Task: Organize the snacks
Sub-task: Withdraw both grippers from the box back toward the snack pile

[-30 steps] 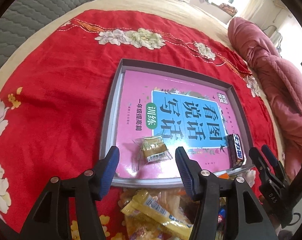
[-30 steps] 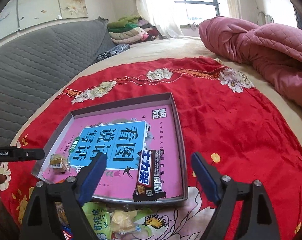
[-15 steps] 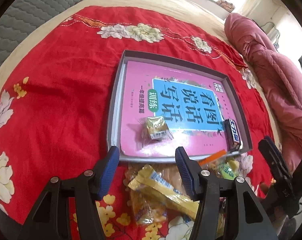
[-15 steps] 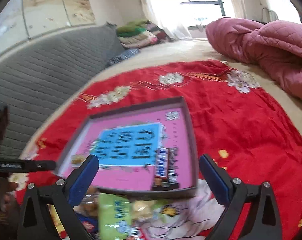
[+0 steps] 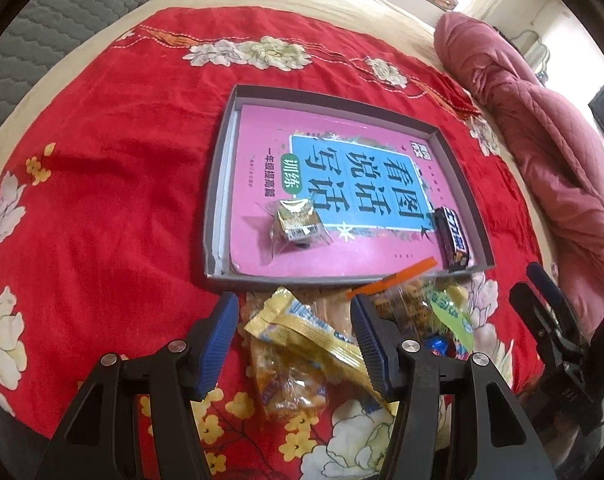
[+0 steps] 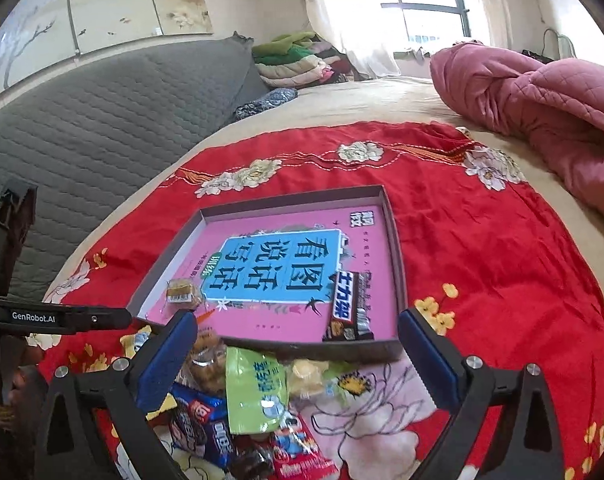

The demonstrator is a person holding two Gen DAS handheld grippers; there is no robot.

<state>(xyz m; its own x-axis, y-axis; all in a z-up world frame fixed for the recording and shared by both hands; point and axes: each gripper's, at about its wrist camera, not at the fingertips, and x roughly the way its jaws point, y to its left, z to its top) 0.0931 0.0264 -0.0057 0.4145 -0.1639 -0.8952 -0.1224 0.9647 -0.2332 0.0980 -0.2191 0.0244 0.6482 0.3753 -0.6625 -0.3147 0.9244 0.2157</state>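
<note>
A shallow grey tray [image 5: 222,168] [image 6: 393,240] lined with a pink book lies on the red floral cloth. In it lie a small clear-wrapped gold snack [image 5: 296,224] [image 6: 180,292] and a dark chocolate bar [image 5: 453,238] [image 6: 347,306]. A pile of loose snacks lies just in front of the tray: a yellow packet [image 5: 302,326], a green packet [image 6: 256,390], blue and red packets [image 6: 206,420]. My left gripper [image 5: 294,344] is open and empty over the yellow packet. My right gripper [image 6: 292,354] is open and empty over the green packet.
The red cloth [image 5: 102,200] covers a beige bed. A pink quilt [image 6: 541,96] lies bunched at the right. A grey padded headboard [image 6: 82,128] runs along the left, with folded clothes [image 6: 298,56] at the far end.
Both grippers have pulled back from the tray towards me, so the snack pile now lies between and under their fingers. The two snacks in the tray have not moved.
</note>
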